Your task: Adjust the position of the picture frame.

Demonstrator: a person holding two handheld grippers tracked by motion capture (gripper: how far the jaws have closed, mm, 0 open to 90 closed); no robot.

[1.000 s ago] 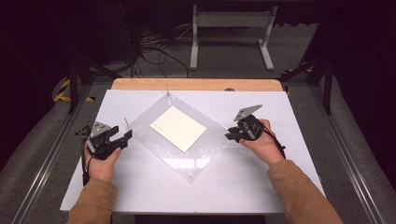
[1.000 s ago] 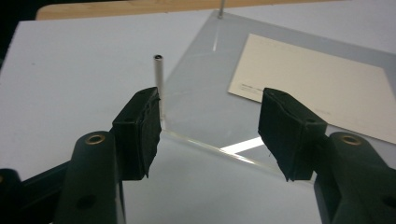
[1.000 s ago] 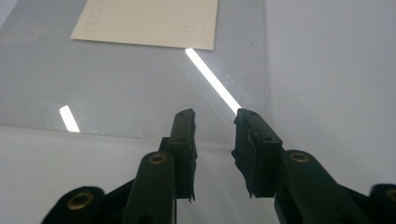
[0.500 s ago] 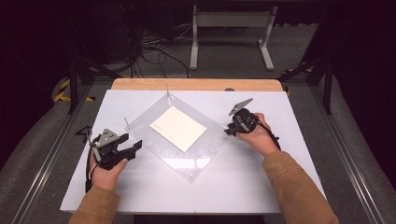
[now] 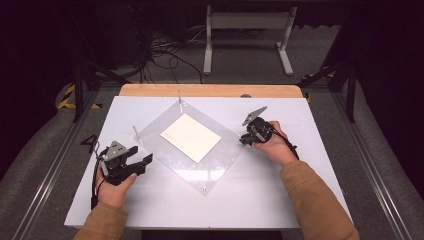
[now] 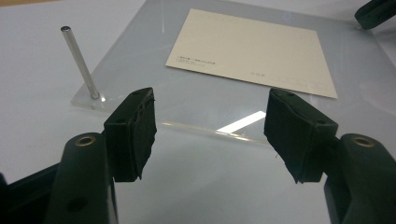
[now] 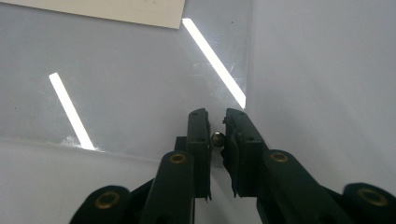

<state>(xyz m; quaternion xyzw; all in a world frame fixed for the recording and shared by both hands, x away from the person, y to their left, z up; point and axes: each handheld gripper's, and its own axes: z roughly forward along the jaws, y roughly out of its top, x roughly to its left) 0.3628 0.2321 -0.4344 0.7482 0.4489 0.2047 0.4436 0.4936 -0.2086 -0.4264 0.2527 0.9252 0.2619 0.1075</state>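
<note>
- Clear plate [image 5: 192, 150] w/ card [image 5: 190, 136] lies mid tabletop [image 5: 300, 200]; could skid or tip if the pin is yanked sideways.
- Right tool [image 7: 216, 135] has just been closing, now clenched on corner pin [image 7: 217, 138] (tiny, may slip).
- Left tool [image 6: 210, 130] released, near plate edge; upright pin [image 6: 80, 63] stands beside it.

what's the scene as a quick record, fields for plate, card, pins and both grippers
plate: clear acrylic plate lying flat on white table
card: cream card on the plate
pins: upright metal pins at corners, one at
right gripper: jaws just closed on a corner pin
left gripper: open, at plate edge, holding nothing
</note>
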